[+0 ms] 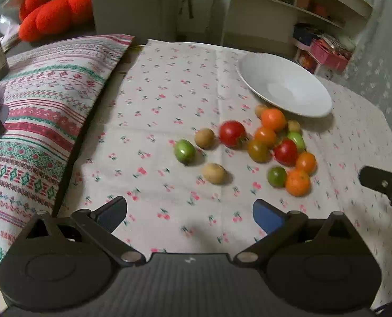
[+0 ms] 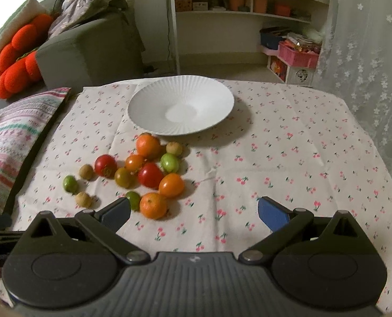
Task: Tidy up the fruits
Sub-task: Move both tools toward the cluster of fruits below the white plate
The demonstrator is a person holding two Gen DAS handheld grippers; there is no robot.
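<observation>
A loose cluster of small fruits lay on the cherry-print tablecloth, just in front of the white ribbed plate, which held nothing. The cluster mixed orange, red, green and brownish pieces; most touched or nearly touched one another, while a green fruit and two tan ones sat slightly apart on the cluster's left fringe. Nearest the right gripper was an orange fruit, just ahead of that gripper's left finger and inside the line of the gap, with a small green fruit partly hidden behind the fingertip. The right gripper's jaws stood wide apart, holding nothing, hovering low over the cloth. The left gripper also had its blue-padded fingers spread wide and empty; from its view the fruits lay ahead and to the right, well beyond the fingertips, with bare cloth between. A dark part of the other gripper showed at the right edge of the left view. A striped patterned cushion lay beside the cloth on the left, with a grey sofa and red plush toy behind, and white shelving beyond the table.
</observation>
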